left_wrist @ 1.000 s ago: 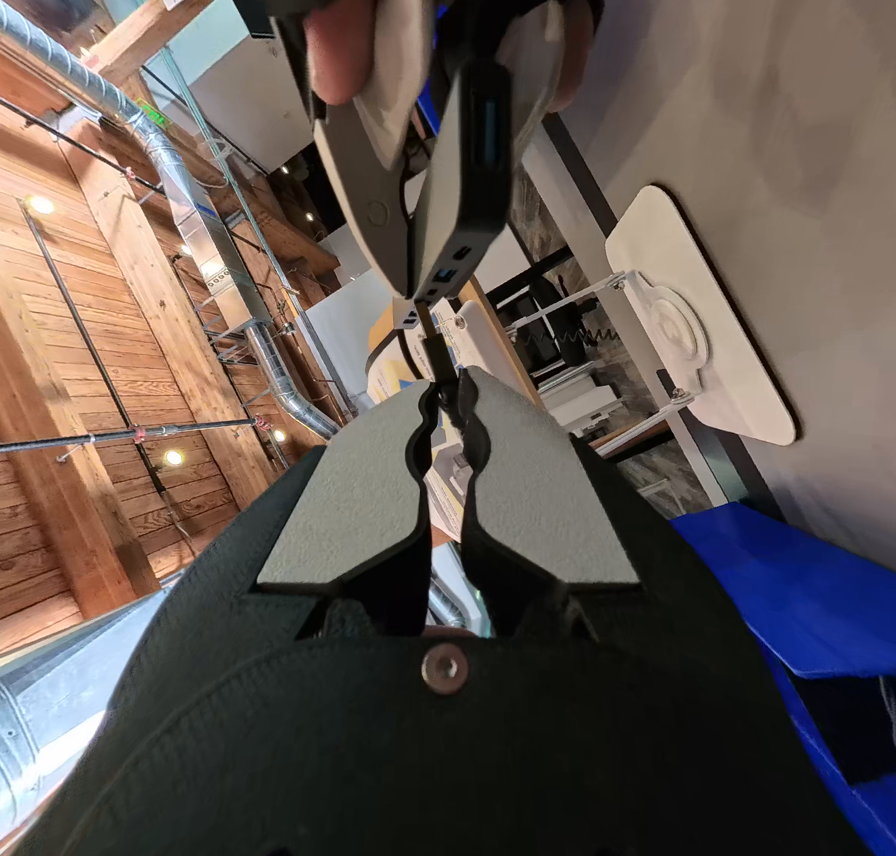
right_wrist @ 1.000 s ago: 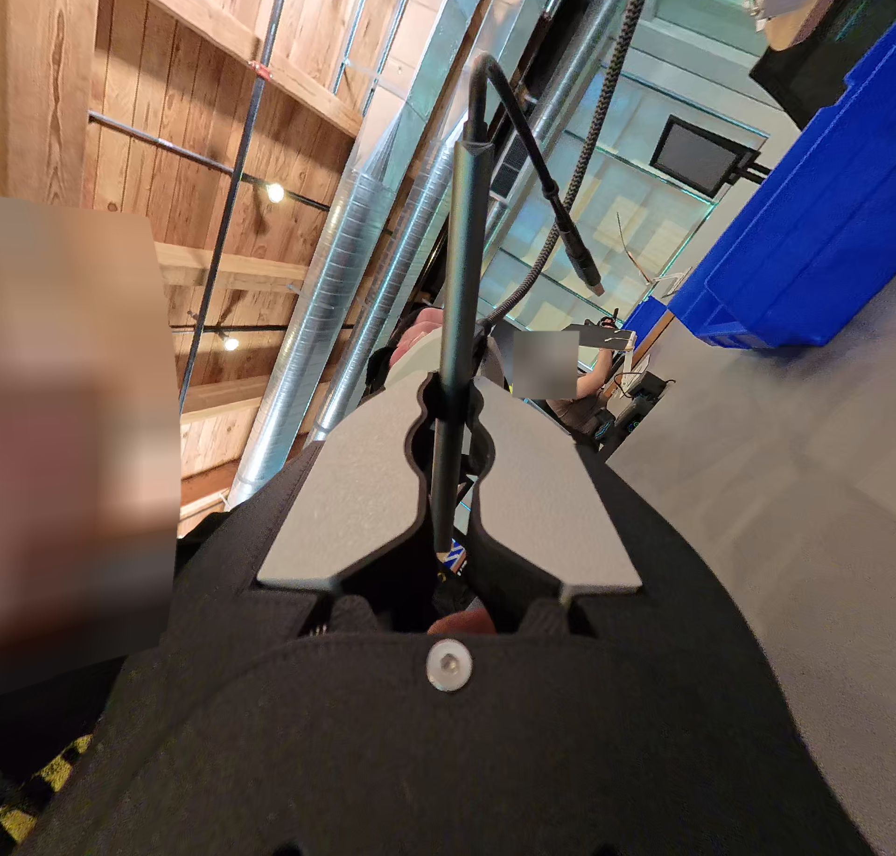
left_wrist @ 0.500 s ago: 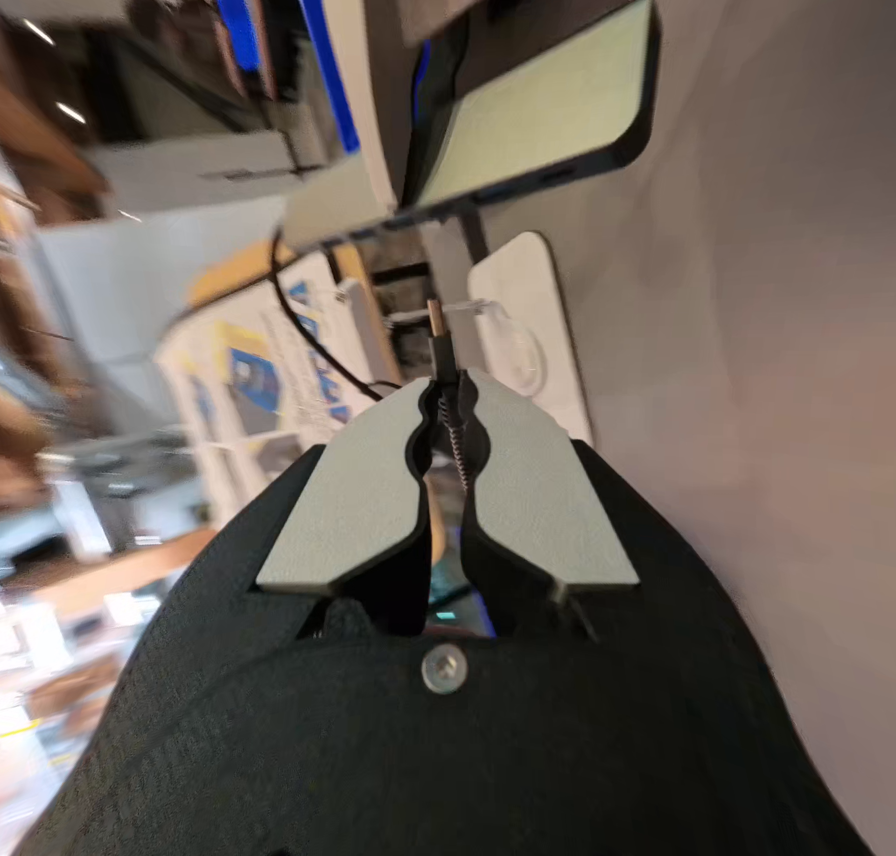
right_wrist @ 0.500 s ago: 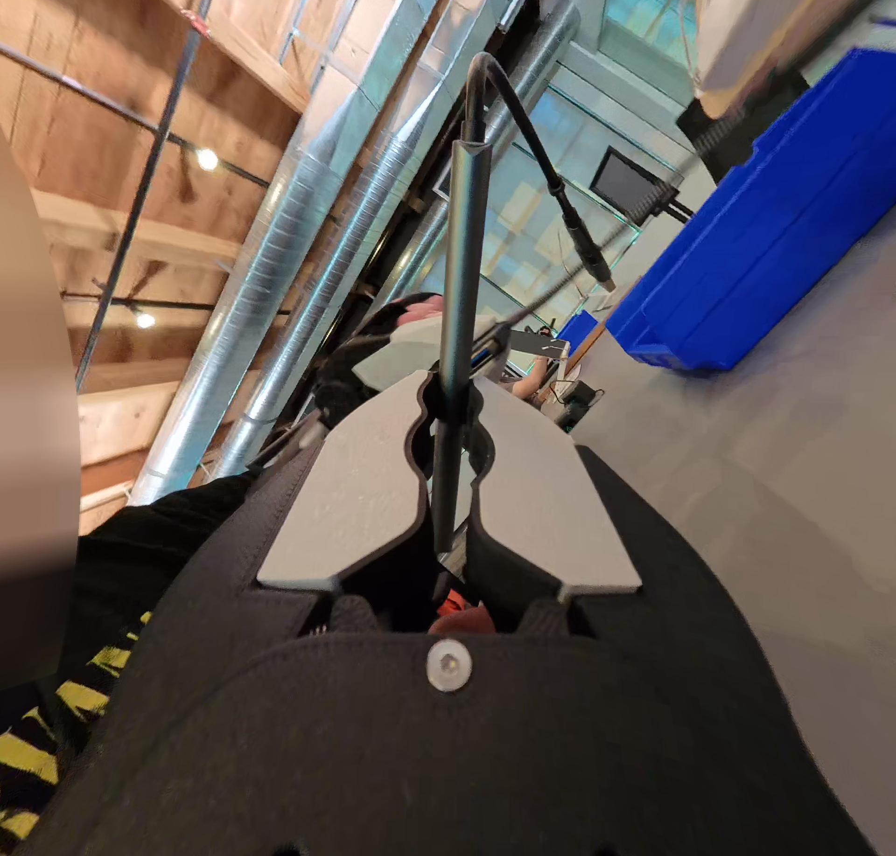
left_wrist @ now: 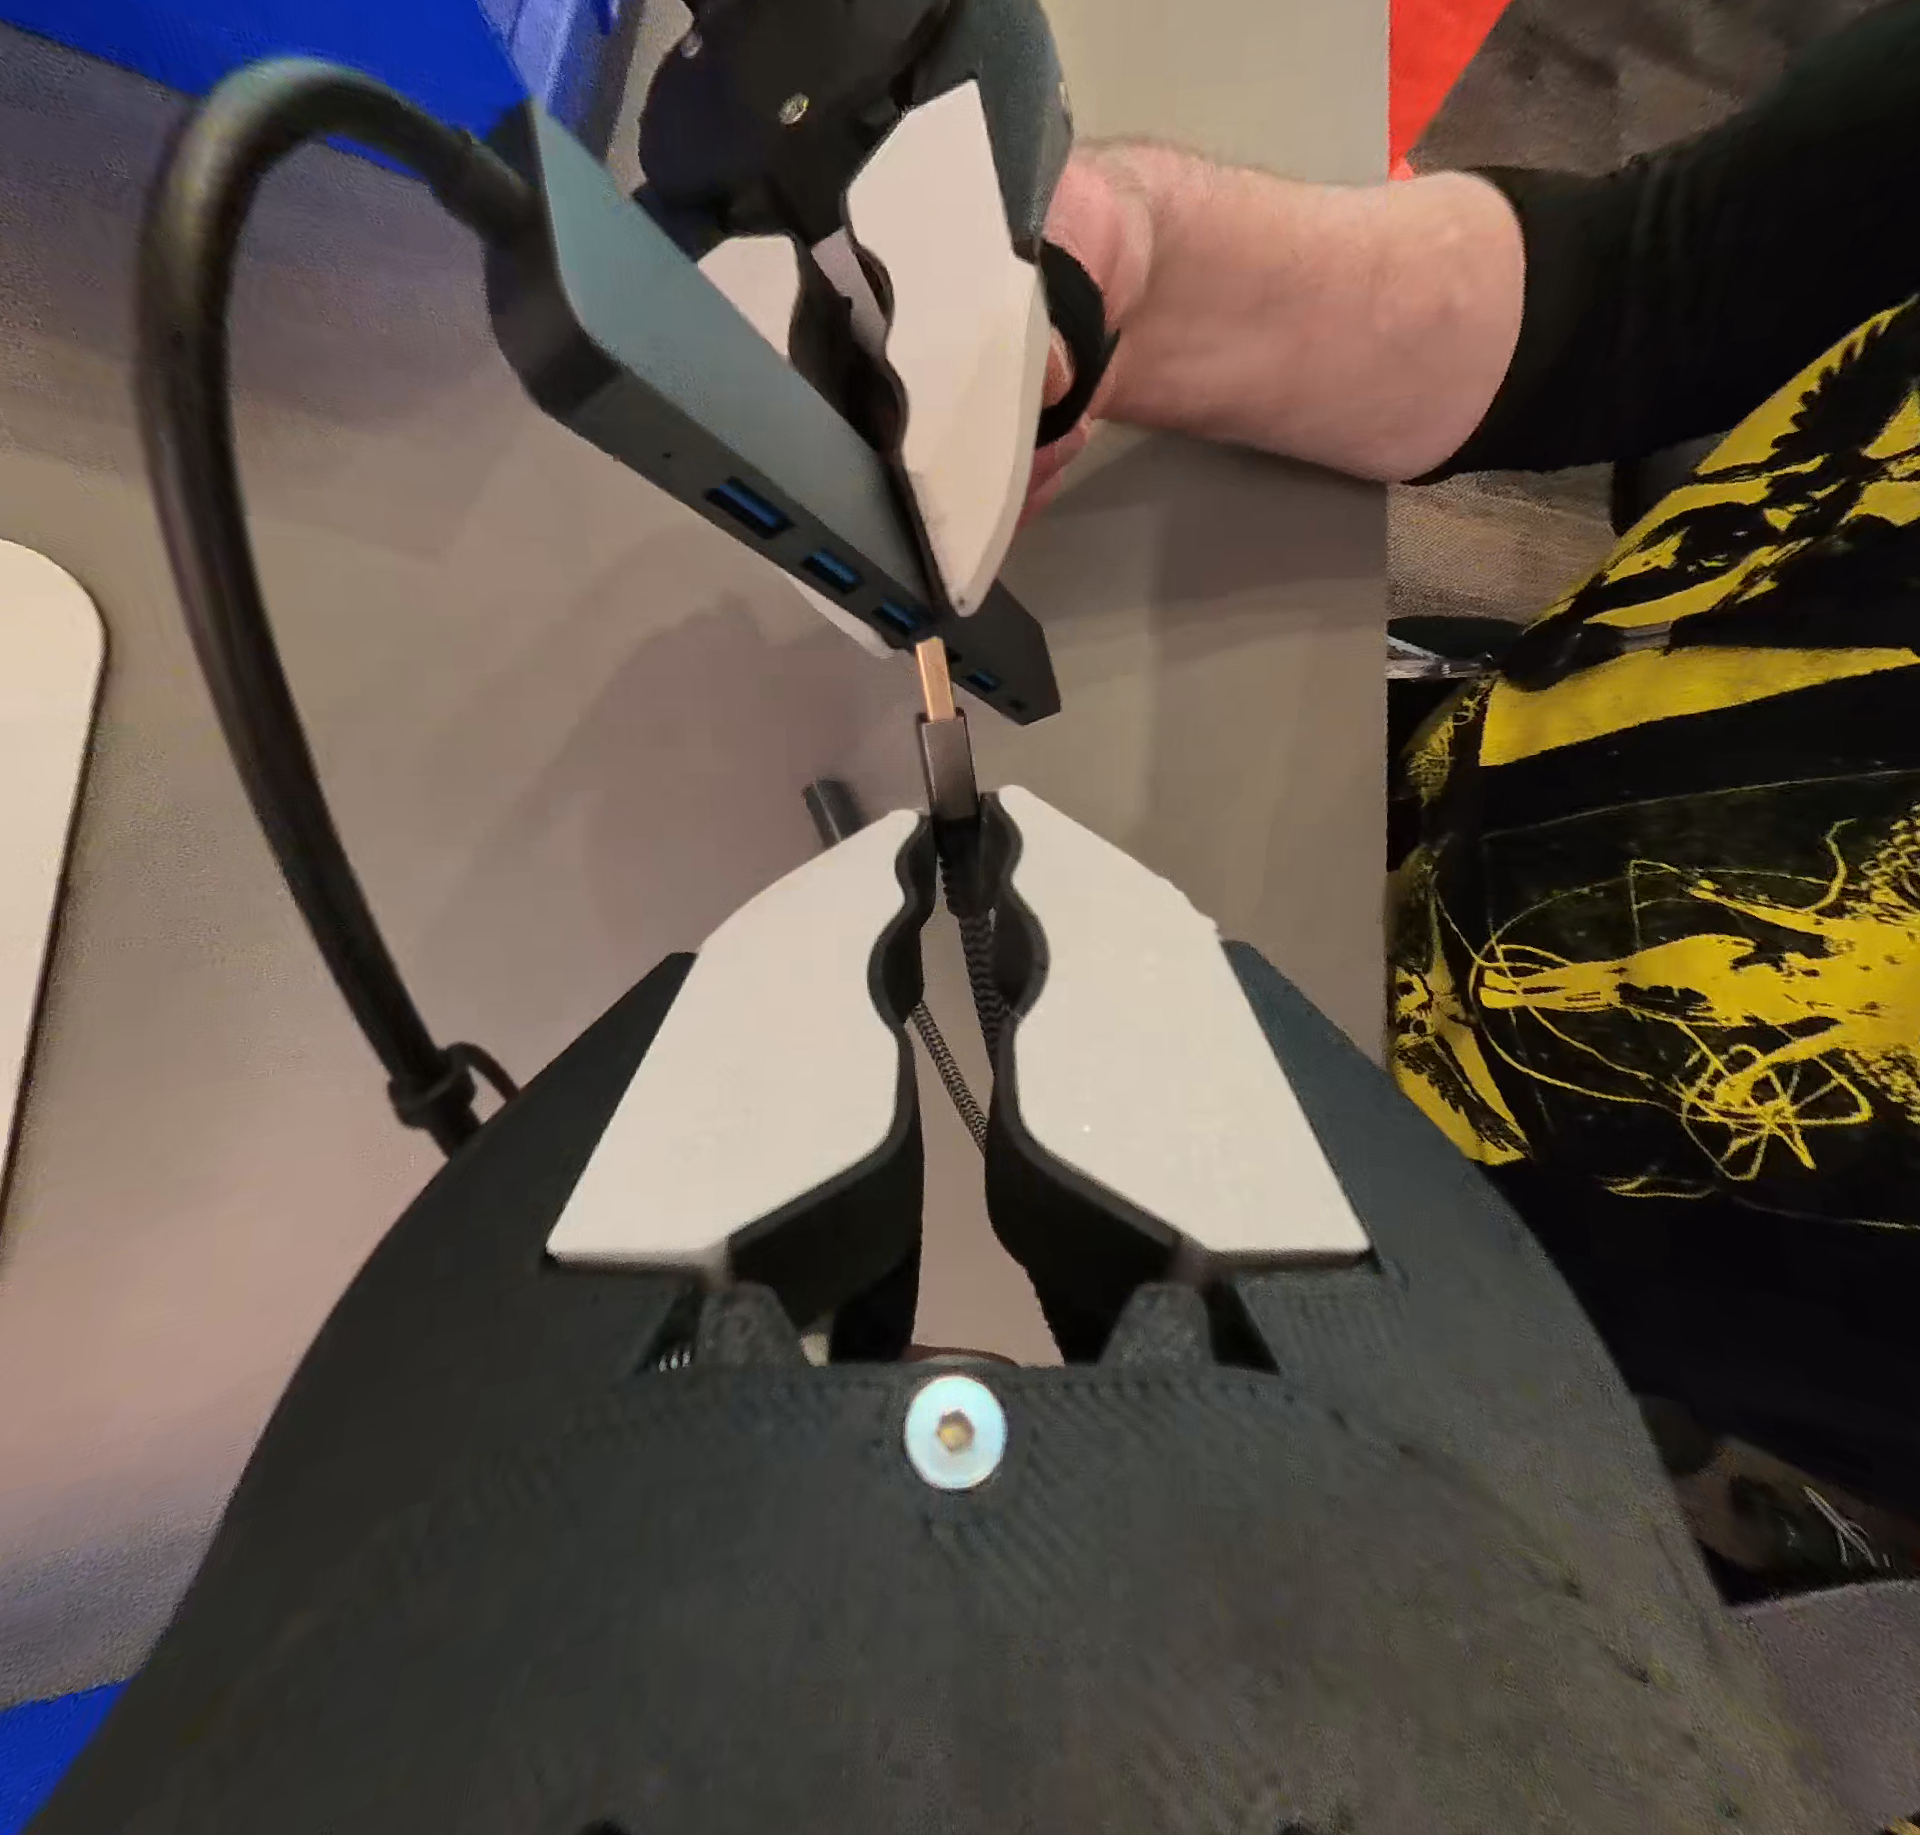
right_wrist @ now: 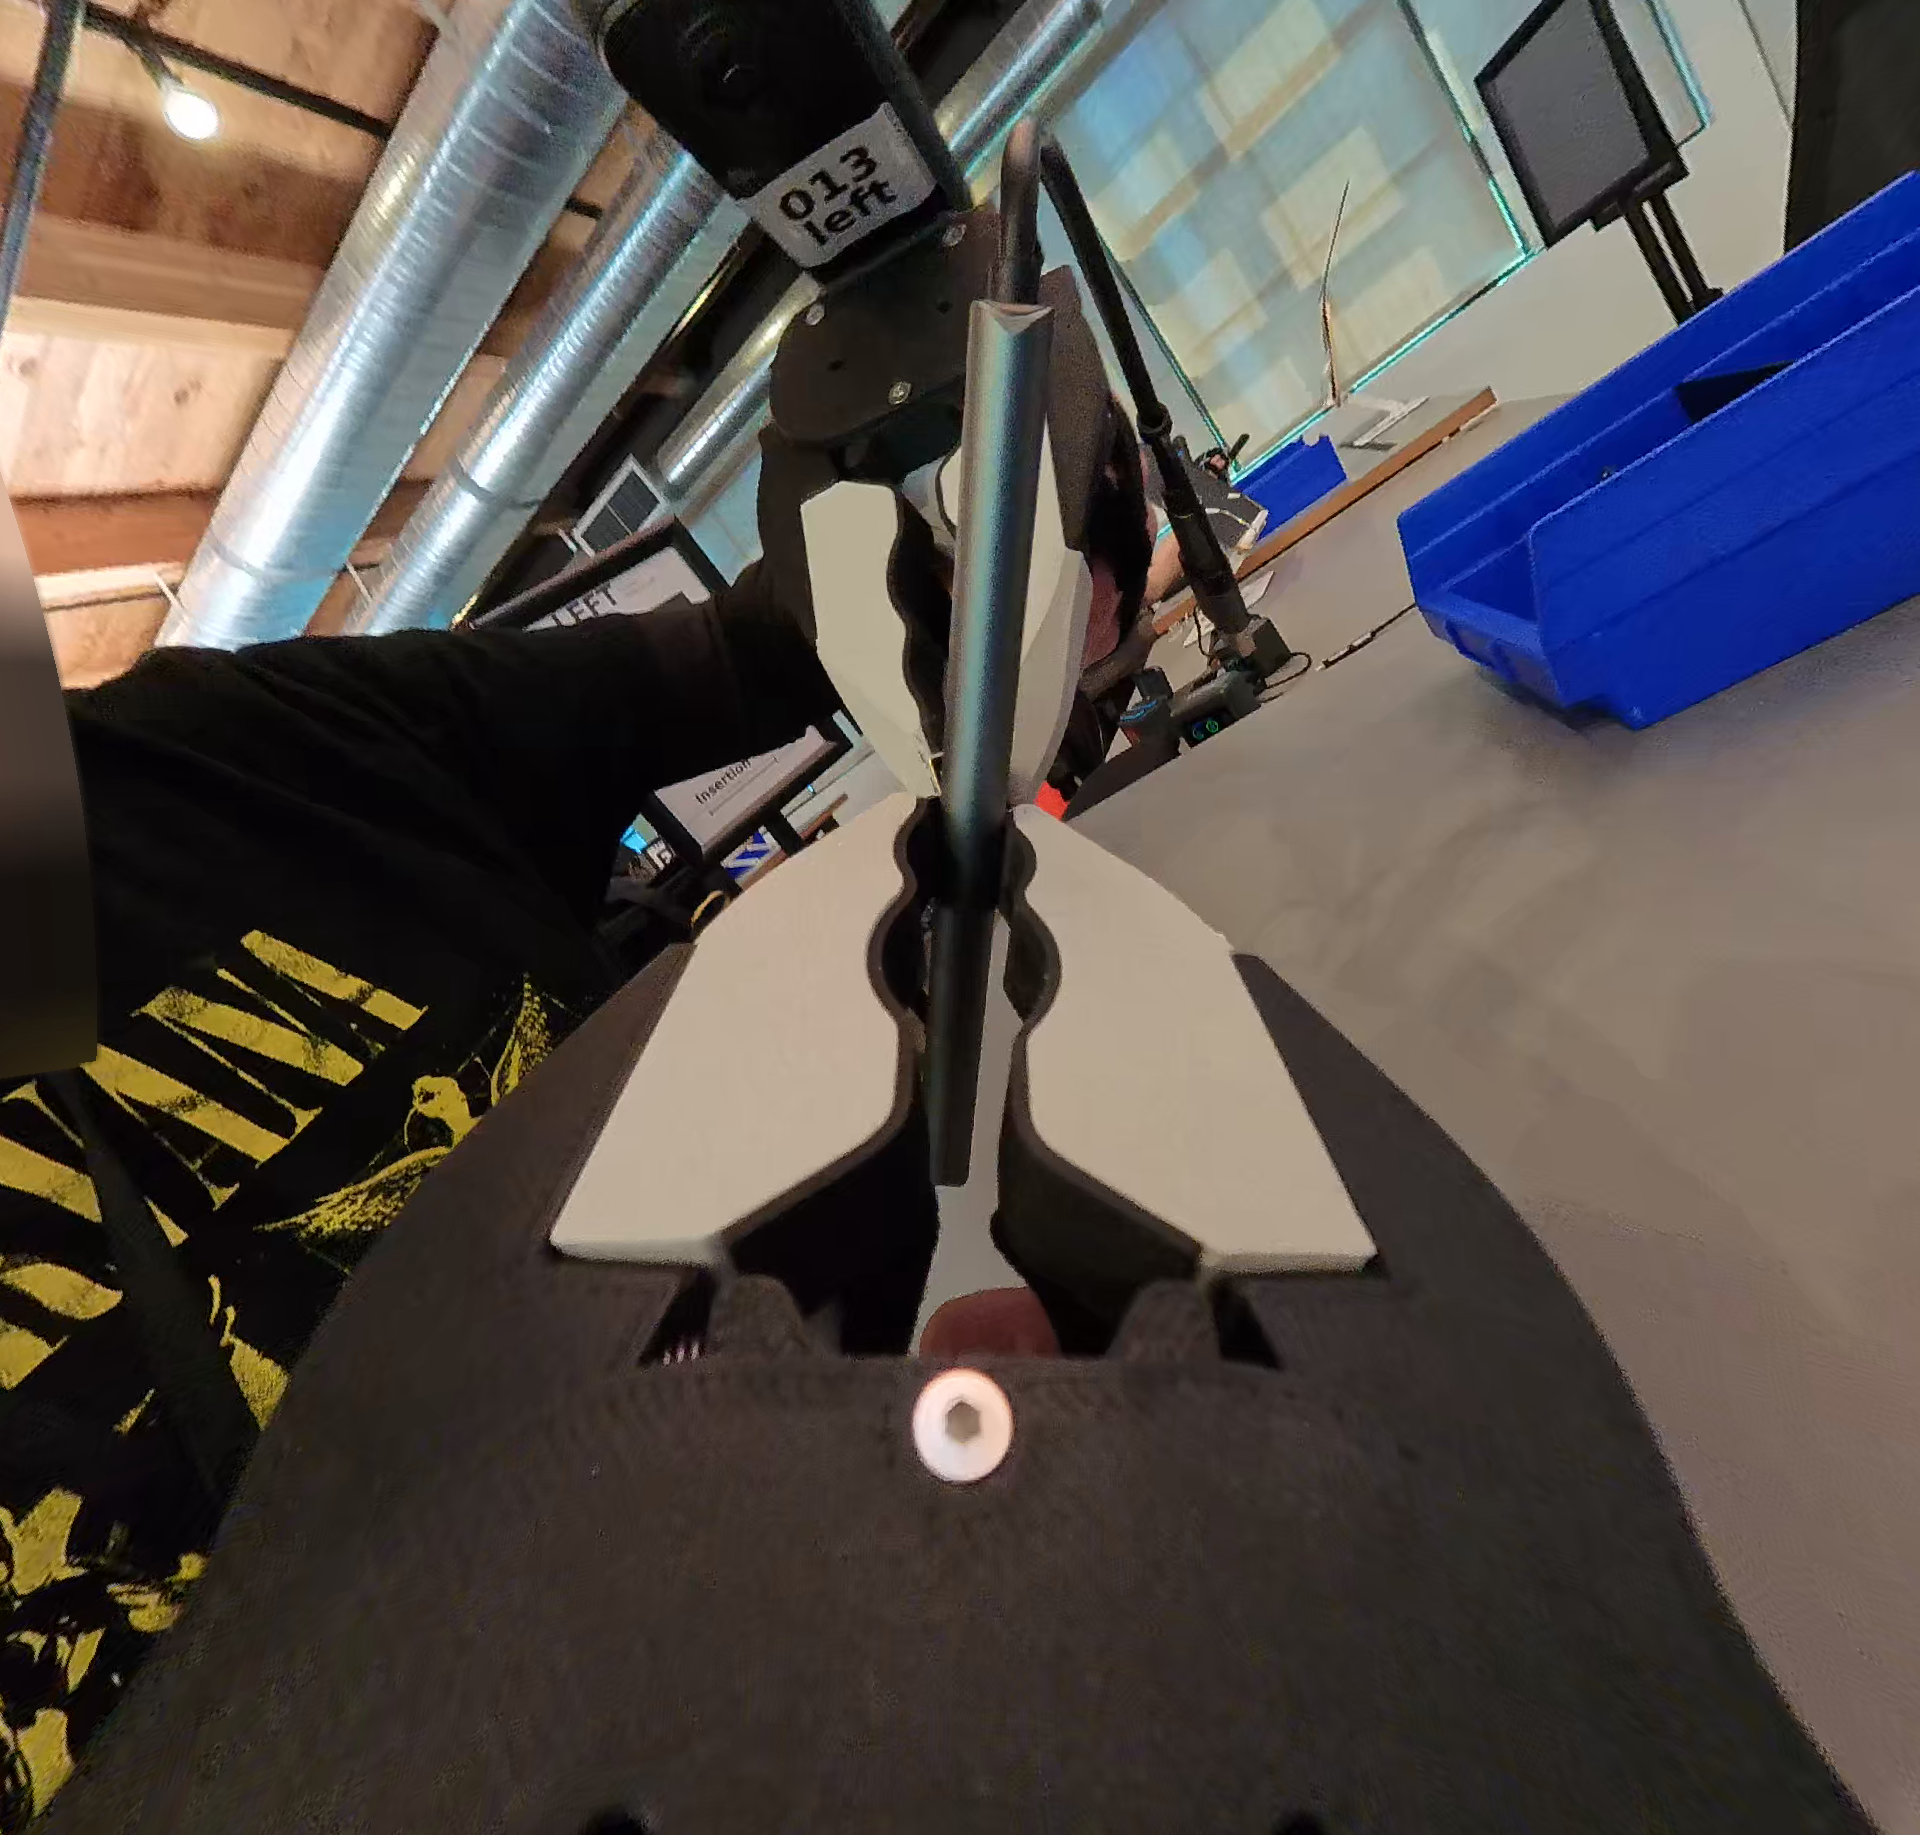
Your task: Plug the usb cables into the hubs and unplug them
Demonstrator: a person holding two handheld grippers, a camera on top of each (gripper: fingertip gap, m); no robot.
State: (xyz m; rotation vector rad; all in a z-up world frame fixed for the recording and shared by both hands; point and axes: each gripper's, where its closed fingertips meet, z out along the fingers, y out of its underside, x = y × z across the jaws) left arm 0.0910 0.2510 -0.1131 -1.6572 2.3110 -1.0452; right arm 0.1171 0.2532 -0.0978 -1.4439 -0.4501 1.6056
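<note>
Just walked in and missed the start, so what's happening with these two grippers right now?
A person holds a gripper in each hand. The right gripper clamps a flat dark grey USB hub with blue ports, lifted above the grey table. The left gripper pinches a braided black USB cable just behind its plug. The plug's metal tip is right at the hub's port edge, not visibly seated.

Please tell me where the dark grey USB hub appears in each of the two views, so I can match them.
Left wrist view: USB hub upper centre, a slanted slab clamped in the right gripper.
Right wrist view: USB hub centre, seen edge-on as a thin upright bar.
Shared landmark: blue bin on the grey table.
</note>
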